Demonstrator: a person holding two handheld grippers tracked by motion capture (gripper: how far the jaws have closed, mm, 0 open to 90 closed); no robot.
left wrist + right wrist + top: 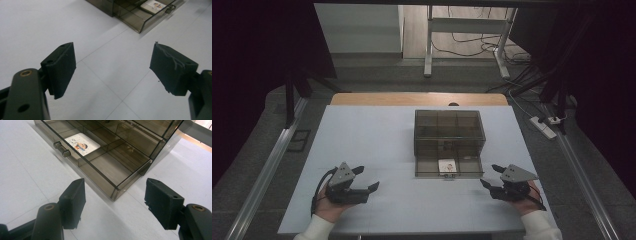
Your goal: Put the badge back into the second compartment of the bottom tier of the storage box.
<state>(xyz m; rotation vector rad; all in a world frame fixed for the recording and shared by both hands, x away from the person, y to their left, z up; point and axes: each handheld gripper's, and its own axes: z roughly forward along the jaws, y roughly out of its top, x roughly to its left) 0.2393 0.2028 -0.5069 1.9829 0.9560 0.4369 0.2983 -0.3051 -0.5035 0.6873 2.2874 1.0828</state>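
Item count, as observed from the room:

- Table (377,150): one, white top.
- Organiser box (449,131): one, smoked clear plastic.
- Drawer (448,167): one, pulled out at the box front, with one knob (62,149).
- Card (447,165): one, lying in the drawer.
- Grippers: two, left gripper (366,178) and right gripper (491,175), two jaws each, four in all.
- Hands: two, one per gripper.
- Power strip (544,127): one, on the floor.
- Frame (467,35): one, behind the table.

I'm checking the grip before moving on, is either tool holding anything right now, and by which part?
Nothing is held. The left tool and the right tool both stand open over the bare table, apart from the drawer box.
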